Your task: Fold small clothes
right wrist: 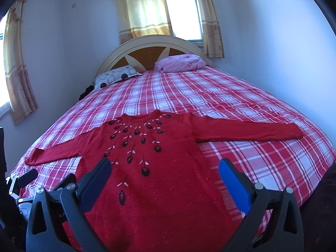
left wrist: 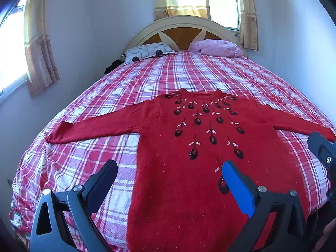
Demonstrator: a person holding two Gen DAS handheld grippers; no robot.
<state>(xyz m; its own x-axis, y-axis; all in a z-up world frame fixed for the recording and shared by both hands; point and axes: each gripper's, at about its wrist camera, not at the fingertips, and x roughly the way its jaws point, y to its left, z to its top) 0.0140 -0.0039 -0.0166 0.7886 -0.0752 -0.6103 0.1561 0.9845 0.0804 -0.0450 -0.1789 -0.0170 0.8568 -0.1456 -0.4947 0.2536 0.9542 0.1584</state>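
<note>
Red sweater (left wrist: 189, 168) flat on bed (left wrist: 105, 147), beneath both wide-apart hand-held grippers (left wrist: 170, 170) (right wrist: 164, 170)

We see one garment, a red knit sweater (left wrist: 184, 178), spread flat and face up on the bed (left wrist: 117, 84), unfolded. Its round neckline points toward the headboard end and its hem lies at the foot edge nearest us. Both long sleeves (right wrist: 247, 133) stretch straight out sideways toward the bed's two side edges, cuffs well apart. The chest carries dark embroidered buds (left wrist: 197, 121) on thin stems with pale pink leaves, fanning down from the collar. The knit looks fuzzy, flecked with tiny light specks, and lies smooth.
</note>
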